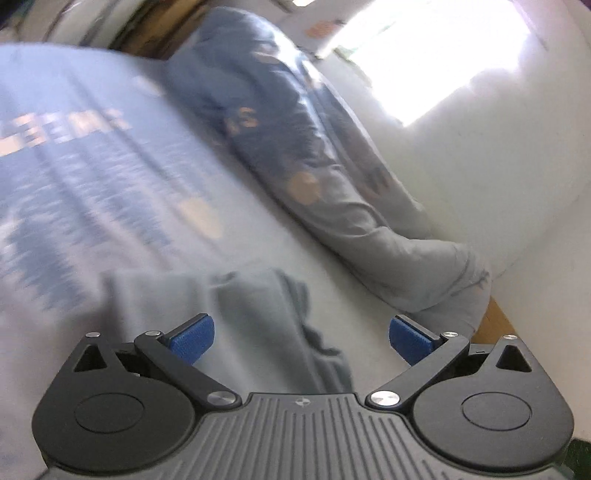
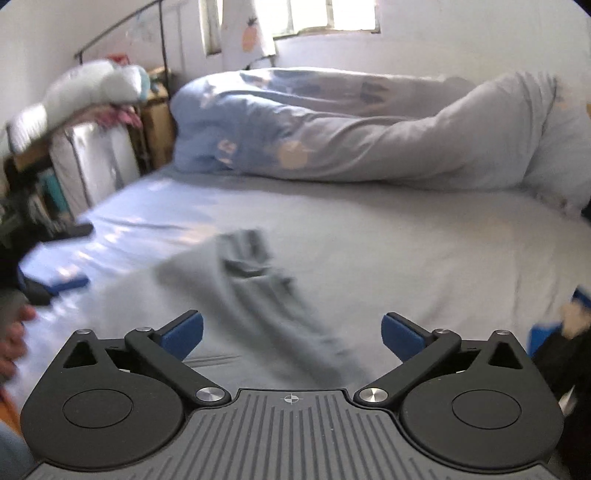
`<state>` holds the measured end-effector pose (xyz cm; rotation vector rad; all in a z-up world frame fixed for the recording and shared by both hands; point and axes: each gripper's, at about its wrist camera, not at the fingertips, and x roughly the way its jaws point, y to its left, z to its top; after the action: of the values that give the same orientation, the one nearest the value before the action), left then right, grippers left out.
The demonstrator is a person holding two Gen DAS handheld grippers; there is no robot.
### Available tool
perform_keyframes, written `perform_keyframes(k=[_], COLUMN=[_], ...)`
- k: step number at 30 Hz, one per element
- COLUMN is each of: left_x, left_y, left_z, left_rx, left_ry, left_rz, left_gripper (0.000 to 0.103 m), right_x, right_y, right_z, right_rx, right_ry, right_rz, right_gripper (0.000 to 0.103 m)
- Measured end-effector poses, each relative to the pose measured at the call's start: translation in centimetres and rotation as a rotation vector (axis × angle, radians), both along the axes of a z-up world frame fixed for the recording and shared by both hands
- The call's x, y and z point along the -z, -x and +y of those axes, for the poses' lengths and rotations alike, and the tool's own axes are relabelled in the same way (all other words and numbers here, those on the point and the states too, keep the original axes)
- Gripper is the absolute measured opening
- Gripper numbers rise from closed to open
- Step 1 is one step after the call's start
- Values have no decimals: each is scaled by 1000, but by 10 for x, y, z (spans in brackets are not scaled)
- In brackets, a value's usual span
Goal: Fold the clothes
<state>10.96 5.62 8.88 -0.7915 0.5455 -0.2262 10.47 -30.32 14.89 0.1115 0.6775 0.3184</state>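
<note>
Both grippers are seen with their jaws spread wide and nothing between the blue pads: the left gripper is held low over a grey garment, and the right gripper is pointed down at the same grey garment, which is laid crumpled on the pale bed sheet just ahead of the fingertips and is touched by neither pad. In the left wrist view a light blue shirt with a blurred print is spread flat to the left of the grey piece, and a rolled duvet is lain along the white wall. In the right wrist view the duvet is heaped across the far side of the bed, a window is seen above it, and a white plush toy is perched on clutter at the left. Much of both views is smeared by blur.
</note>
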Motion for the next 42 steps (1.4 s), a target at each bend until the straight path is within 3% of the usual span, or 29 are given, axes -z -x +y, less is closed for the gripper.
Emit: perform_keyframes(k=[6, 9, 13, 17, 28, 33, 34, 36, 39, 42], left_x=[8, 24, 59, 76, 83, 78, 78, 82, 88, 86], left_y=[23, 17, -12, -50, -141, -157, -156, -158, -156, -151], left_z=[36, 42, 46, 47, 32, 16, 17, 23, 30, 24], left_rx=[9, 39, 35, 62, 196, 258, 256, 230, 225, 183], left_ry=[39, 29, 99, 130, 108, 44, 44, 50, 117, 122], left_rz=[57, 106, 188, 211, 145, 108, 117, 168, 182, 184], left_gripper=[103, 103, 103, 103, 103, 103, 75, 41, 32, 30], right_x=[-46, -34, -2, 8, 30, 36, 34, 29, 28, 36], right_y=[70, 82, 86, 94, 91, 83, 79, 67, 32, -18], right_z=[25, 29, 33, 46, 86, 96, 95, 93, 83, 67], right_rx=[-78, -34, 26, 31, -15, 15, 20, 34, 62, 176], right_ry=[-287, -302, -324, -304, -324, -305, -293, -263, -264, -356], right_rz=[37, 67, 189, 175, 193, 177, 167, 131, 86, 100], right_gripper=[103, 103, 103, 103, 103, 103, 103, 103, 103, 103])
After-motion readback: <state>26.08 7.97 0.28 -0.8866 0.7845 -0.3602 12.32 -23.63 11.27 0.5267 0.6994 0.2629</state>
